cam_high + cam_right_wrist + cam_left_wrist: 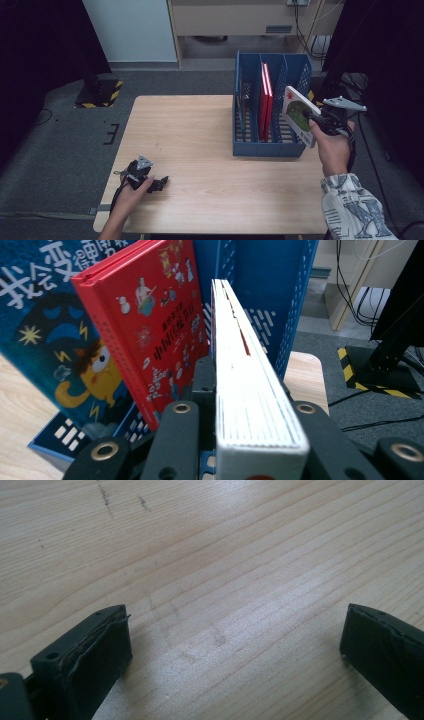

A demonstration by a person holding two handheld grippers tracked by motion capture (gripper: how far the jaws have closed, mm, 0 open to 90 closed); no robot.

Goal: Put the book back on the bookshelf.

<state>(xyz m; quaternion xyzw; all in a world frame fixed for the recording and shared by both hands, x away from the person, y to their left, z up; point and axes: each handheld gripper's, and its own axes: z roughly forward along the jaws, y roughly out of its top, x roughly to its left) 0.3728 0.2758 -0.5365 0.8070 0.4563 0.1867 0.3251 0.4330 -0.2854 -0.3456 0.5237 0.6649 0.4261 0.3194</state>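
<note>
The right gripper [316,121] is clamped on a white book [299,115], its jaws pressed to both covers; in the right gripper view the white book [250,390] runs edge-on between them. The book is held in the air, tilted, just beside the right end of the blue file rack [250,145], outside its compartments. Inside the rack, the middle compartment holds red books [265,100] standing upright; a blue book [55,335] leans in a slot beyond them. Well apart from the rack, at the table's [200,130] near left corner, the left gripper [159,184] rests with its jaws spread wide over bare wood.
</note>
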